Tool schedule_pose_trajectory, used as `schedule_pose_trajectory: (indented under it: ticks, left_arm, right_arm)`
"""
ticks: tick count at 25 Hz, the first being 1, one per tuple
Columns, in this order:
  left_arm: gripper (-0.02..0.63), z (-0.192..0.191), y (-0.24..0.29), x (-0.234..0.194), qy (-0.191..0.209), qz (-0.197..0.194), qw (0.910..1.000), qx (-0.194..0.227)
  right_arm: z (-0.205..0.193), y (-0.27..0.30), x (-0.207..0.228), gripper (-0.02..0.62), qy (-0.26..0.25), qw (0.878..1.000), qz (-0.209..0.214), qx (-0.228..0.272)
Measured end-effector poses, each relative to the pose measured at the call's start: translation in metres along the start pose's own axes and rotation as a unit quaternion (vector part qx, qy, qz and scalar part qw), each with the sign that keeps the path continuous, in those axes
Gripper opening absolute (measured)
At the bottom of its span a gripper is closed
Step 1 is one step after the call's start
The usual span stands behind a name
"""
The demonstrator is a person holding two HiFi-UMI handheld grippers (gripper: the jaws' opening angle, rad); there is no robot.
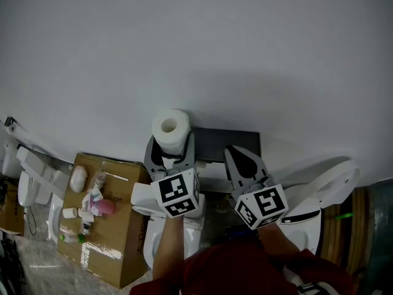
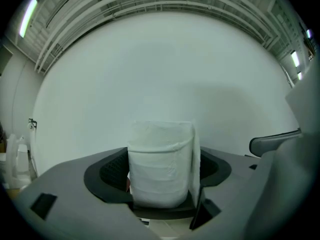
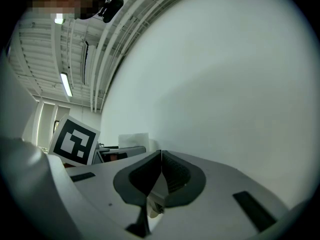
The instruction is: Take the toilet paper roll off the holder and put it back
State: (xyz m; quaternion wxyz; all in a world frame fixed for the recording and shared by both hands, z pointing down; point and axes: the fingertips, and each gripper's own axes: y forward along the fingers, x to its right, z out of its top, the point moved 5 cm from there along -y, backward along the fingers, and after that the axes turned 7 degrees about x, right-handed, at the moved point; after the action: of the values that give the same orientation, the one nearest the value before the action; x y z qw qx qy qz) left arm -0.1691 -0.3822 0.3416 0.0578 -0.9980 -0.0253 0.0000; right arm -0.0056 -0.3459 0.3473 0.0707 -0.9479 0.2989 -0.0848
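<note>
The white toilet paper roll [image 1: 170,130] stands upright between the jaws of my left gripper [image 1: 169,157], close to the white wall. In the left gripper view the roll [image 2: 161,163] fills the gap, and both dark pads press on its sides. A dark grey flat holder [image 1: 226,145] sits on the wall just right of the roll. My right gripper [image 1: 245,165] is level in front of that holder, its jaws shut together with nothing between them. From the right gripper view [image 3: 161,164] the roll [image 3: 134,140] shows off to the left.
A cardboard box [image 1: 123,251] with a pink bottle [image 1: 104,207] and small toiletries stands at the left. White toilet parts lie further left [image 1: 31,183]. A white toilet seat [image 1: 325,192] is at the right. The plain white wall [image 1: 245,54] fills the space ahead.
</note>
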Motion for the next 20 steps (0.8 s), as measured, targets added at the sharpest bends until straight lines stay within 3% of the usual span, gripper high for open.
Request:
schedule_pose_trajectory:
  ticks: [12,20]
  left_arm:
    - [0.411,0.006,-0.002,0.001,0.000,0.008,0.9999,0.011]
    - [0.411,0.046,-0.021,0.004,-0.005,-0.001,0.9983,0.058]
  right_arm:
    - [0.002,0.000,0.001,0.018,-0.002,1.000,0.001,0.001]
    - [0.006,-0.001,-0.001,0.018,-0.003,1.000,0.001,0.007]
